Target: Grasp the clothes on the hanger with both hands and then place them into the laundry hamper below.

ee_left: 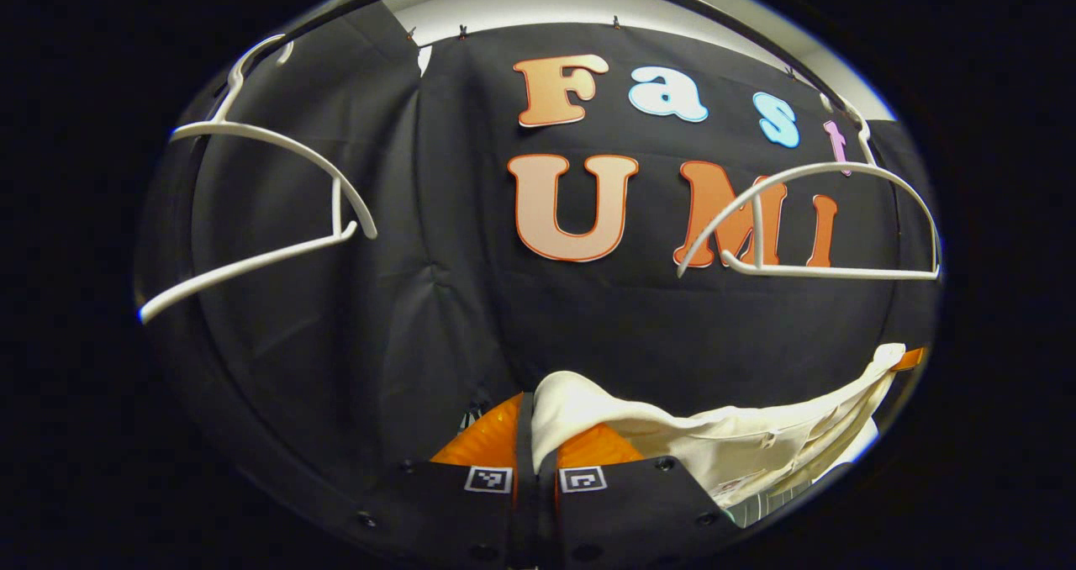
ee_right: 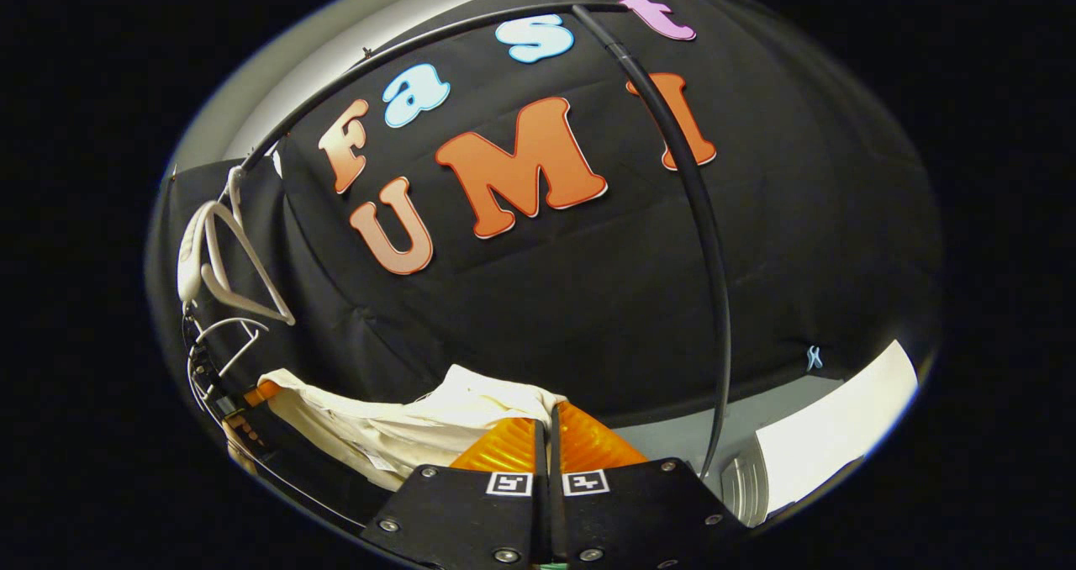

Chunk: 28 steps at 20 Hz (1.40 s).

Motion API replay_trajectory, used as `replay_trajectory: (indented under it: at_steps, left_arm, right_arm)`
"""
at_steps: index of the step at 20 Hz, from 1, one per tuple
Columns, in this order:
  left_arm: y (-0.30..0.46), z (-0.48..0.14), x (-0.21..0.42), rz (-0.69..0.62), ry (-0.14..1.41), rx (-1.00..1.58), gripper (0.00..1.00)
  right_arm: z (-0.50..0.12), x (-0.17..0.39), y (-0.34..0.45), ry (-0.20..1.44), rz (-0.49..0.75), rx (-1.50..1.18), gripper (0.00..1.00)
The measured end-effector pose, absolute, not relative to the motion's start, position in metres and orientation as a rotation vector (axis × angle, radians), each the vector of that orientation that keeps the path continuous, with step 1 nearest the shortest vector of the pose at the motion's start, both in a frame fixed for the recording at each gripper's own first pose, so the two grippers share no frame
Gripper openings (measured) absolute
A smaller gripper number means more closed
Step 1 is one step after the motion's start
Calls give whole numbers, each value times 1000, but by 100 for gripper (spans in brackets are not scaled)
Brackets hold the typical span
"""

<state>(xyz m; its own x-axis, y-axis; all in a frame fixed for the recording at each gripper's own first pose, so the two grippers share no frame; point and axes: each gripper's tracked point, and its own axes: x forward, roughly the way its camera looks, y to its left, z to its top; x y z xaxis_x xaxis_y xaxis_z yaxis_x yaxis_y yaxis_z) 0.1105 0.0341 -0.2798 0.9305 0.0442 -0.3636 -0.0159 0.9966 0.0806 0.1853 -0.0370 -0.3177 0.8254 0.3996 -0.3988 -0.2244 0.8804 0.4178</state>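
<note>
The cream garment (ee_left: 740, 448) is off the rail, stretched between both grippers. The left gripper (ee_left: 535, 444) has its orange fingers clamped together on one end, the right gripper (ee_right: 546, 440) likewise on the other. Behind hang bare white hangers (ee_left: 807, 217). Next, judging by this: lower it into the hamper.
</note>
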Motion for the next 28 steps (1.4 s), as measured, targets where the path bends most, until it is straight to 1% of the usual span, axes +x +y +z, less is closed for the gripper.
replay_trajectory:
  at_steps: [3,13,23,28]
  left_arm:
    - [20,-301,101,2,419,87,6]
    - [-48,-403,69,-126,615,113,7]
    - [-124,-483,42,-257,790,143,7]
    - [-156,-522,26,-287,875,142,7]
  right_arm:
    - [-347,170,-35,548,321,352,0]
    - [-444,121,-14,715,300,315,0]
    - [-510,98,-7,814,248,298,0]
    - [-540,87,2,873,246,267,0]
